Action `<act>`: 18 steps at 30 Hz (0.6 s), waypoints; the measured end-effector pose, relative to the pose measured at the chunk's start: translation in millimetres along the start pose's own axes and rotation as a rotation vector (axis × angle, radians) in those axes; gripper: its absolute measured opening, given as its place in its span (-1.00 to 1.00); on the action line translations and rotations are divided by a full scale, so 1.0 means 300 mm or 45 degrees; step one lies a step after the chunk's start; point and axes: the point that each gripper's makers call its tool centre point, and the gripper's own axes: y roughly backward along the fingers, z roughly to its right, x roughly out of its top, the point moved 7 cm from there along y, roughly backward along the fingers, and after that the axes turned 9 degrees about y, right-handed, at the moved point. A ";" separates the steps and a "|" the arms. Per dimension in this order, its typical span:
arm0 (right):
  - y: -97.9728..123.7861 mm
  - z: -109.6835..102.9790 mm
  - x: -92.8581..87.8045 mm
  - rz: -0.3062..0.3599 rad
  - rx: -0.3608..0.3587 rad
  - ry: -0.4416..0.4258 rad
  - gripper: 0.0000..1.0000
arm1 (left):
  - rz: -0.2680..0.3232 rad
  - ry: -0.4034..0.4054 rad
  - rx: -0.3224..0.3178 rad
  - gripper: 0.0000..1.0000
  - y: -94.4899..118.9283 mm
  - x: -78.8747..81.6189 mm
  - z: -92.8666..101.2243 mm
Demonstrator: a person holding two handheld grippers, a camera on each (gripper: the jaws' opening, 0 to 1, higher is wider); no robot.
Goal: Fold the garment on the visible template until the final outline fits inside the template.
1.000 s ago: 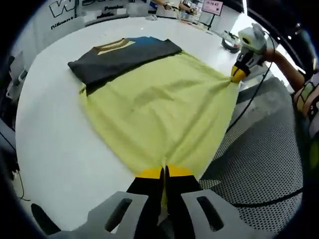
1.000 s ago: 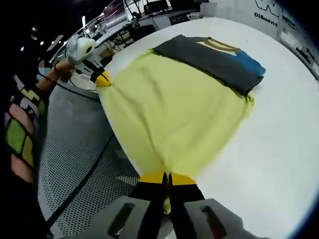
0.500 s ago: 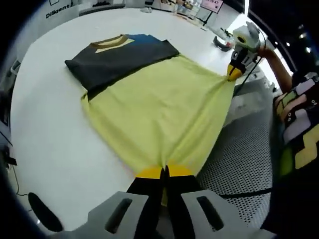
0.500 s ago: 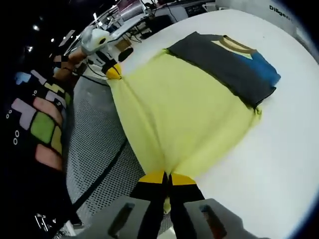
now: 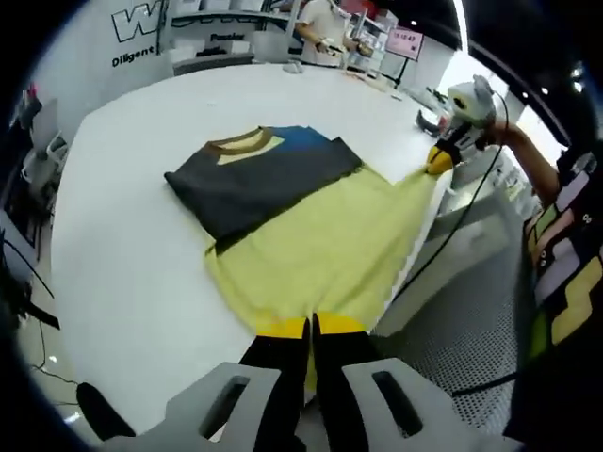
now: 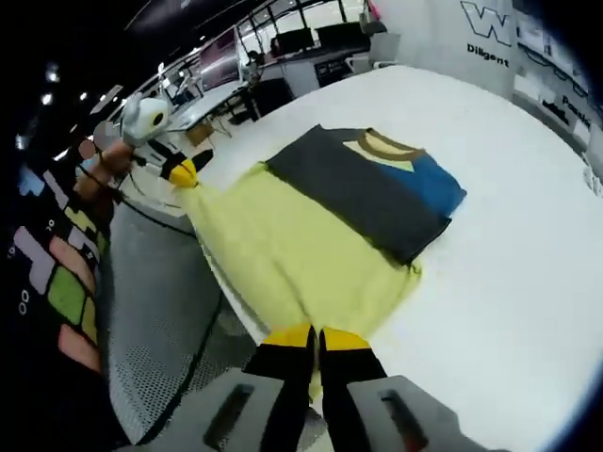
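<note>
The garment lies on the white table (image 5: 122, 235). It has a yellow lower part (image 5: 316, 245), a dark grey chest band (image 5: 259, 184), a blue shoulder and a brown collar (image 5: 236, 143). My left gripper (image 5: 310, 327) is shut on one corner of the yellow hem at the table's near edge. The right gripper (image 5: 439, 161) pinches the other hem corner at the right of the left gripper view. In the right gripper view, my right gripper (image 6: 317, 335) is shut on its corner of the yellow hem (image 6: 292, 259). The left gripper (image 6: 182, 172) holds the far corner, and the hem is taut between them.
A grey perforated floor mat (image 5: 462, 320) lies beyond the table's edge, crossed by a black cable (image 5: 452, 235). A person's patterned sleeve (image 5: 565, 273) is at the right. Desks, monitors and a person stand behind the table (image 5: 320, 24). White table (image 6: 509, 235) stretches past the garment.
Both cameras have drawn back and up from the table. The hem corners came with them, so the yellow part now looks shorter and its hem hangs past the table edge.
</note>
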 end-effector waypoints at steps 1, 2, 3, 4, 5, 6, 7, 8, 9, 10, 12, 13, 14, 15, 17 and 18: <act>0.001 0.002 0.011 0.020 -0.021 0.000 -1.00 | 0.050 -0.021 0.044 -1.00 -0.001 0.016 -0.010; 0.002 0.003 0.020 0.037 -0.038 -0.011 -1.00 | 0.085 -0.063 0.065 -1.00 -0.001 0.029 -0.016; 0.001 0.008 0.030 0.064 -0.064 -0.010 -1.00 | 0.119 -0.050 0.081 -1.00 -0.005 0.038 -0.021; 0.001 0.021 0.037 0.093 -0.100 -0.015 -1.00 | 0.144 0.003 0.091 -1.00 -0.006 0.045 -0.025; 0.000 0.024 0.037 0.089 -0.108 -0.024 -1.00 | 0.196 0.007 0.104 -1.00 -0.009 0.060 -0.030; -0.001 0.035 0.043 0.104 -0.143 -0.016 -1.00 | 0.240 0.022 0.126 -1.00 -0.011 0.072 -0.034; -0.002 0.041 0.049 0.121 -0.161 -0.008 -1.00 | 0.260 0.025 0.139 -1.00 -0.013 0.079 -0.036; -0.003 0.052 0.057 0.149 -0.194 -0.016 -1.00 | 0.284 0.013 0.154 -1.00 -0.015 0.088 -0.039; -0.004 0.055 0.060 0.161 -0.203 -0.021 -1.00 | 0.311 0.012 0.167 -1.00 -0.018 0.097 -0.042; -0.005 0.060 0.062 0.173 -0.208 -0.017 -1.00 | 0.323 0.027 0.171 -1.00 -0.021 0.101 -0.042; -0.008 0.078 0.071 0.207 -0.255 -0.021 -1.00 | 0.385 0.001 0.171 -1.00 -0.029 0.124 -0.042; -0.013 0.093 0.081 0.228 -0.284 -0.013 -1.00 | 0.408 -0.015 0.173 -1.00 -0.030 0.134 -0.041; -0.015 0.103 0.088 0.244 -0.311 -0.010 -1.00 | 0.431 -0.021 0.185 -1.00 -0.029 0.144 -0.043; -0.016 0.113 0.098 0.265 -0.337 -0.005 -1.00 | 0.454 -0.018 0.200 -1.00 -0.028 0.156 -0.045; -0.016 0.138 0.121 0.321 -0.384 -0.017 -1.00 | 0.505 -0.010 0.213 -1.00 -0.029 0.189 -0.055; -0.017 0.146 0.129 0.329 -0.389 -0.020 -1.00 | 0.512 -0.012 0.216 -1.00 -0.030 0.199 -0.060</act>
